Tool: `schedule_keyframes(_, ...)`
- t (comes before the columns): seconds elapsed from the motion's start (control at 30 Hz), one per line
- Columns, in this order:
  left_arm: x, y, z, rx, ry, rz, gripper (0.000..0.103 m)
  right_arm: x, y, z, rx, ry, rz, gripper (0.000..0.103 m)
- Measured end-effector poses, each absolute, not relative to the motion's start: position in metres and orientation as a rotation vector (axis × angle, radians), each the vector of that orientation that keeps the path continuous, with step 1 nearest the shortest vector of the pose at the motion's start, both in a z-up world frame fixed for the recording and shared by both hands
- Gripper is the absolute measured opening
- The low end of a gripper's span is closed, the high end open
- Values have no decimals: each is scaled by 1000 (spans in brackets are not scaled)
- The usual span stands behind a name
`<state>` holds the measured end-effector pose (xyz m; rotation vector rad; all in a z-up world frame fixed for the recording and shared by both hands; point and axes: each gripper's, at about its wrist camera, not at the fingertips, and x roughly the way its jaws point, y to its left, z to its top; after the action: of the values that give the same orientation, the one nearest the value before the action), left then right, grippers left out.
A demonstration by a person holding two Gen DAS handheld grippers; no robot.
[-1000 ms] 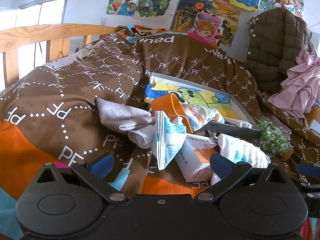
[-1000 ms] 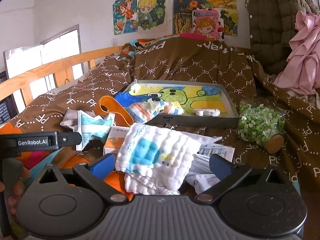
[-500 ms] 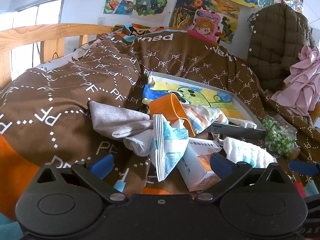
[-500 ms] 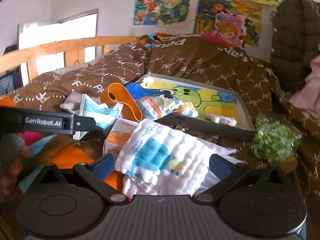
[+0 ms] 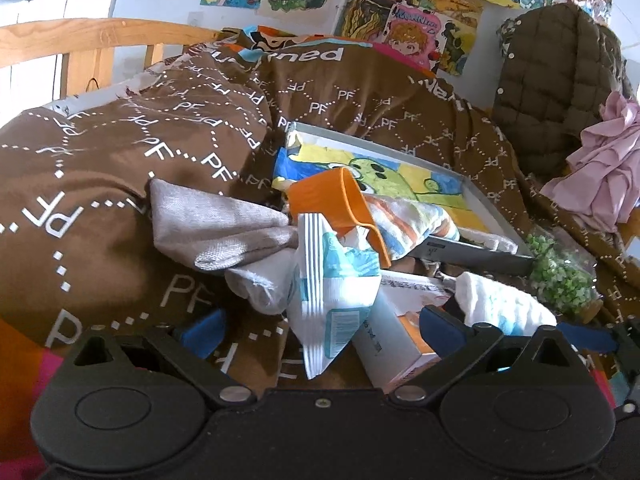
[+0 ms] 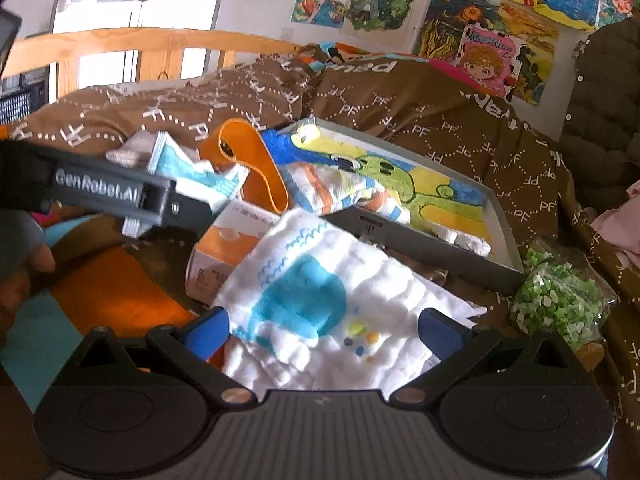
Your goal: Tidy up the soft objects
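Observation:
A heap lies on the brown quilt: a grey cloth (image 5: 216, 228), a white sock (image 5: 260, 284), a blue-and-white packet (image 5: 336, 292), a white and orange box (image 5: 396, 344) and an orange cup (image 5: 336, 204). My left gripper (image 5: 320, 332) hovers just short of the packet and box. Its jaws are closing with the packet's lower end between the fingers, untouched by the pads. A white muslin cloth with a blue whale (image 6: 320, 292) lies between the fingers of my right gripper (image 6: 324, 332), which is open and not pressing it. A striped cloth (image 6: 344, 188) hangs over the rim of the grey tray (image 6: 432, 240).
A bag of green bits (image 6: 556, 300) lies right of the tray. The left gripper's body (image 6: 120, 196) and the hand (image 6: 24, 256) holding it cross the left of the right wrist view. A wooden bed rail (image 5: 100, 36), a brown jacket (image 5: 552, 80) and pink cloth (image 5: 600, 168) lie behind.
Both grippers have come forward and down toward the heap, which looms larger. The right wrist view has rolled. The left gripper's fingers have drawn slightly inward.

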<state>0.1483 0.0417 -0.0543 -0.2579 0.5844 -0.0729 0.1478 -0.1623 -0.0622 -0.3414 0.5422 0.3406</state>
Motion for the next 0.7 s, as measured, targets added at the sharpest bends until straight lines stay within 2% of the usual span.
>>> schedule_keyframes(0.03,148,42,-54,-264,582,-82,93,148,-161,-64,-351,550,336,101)
schedule_keyframes(0.2,149,41,-55,-272,587,-110,63,150,-159,-69,-386,574,324,89)
schedule_keyframes(0.3,149,42,-56,-285,595,-113,50,148,-157,-71,-410,574,312,81)
schedule_keyframes(0.53,151,41,-61,-303,615,-116,45,148,-157,-71,-421,577,307,57)
schedule_keyframes(0.7,146,37,-60,-288,621,-108,38,146,-159,-66,-401,564,305,34)
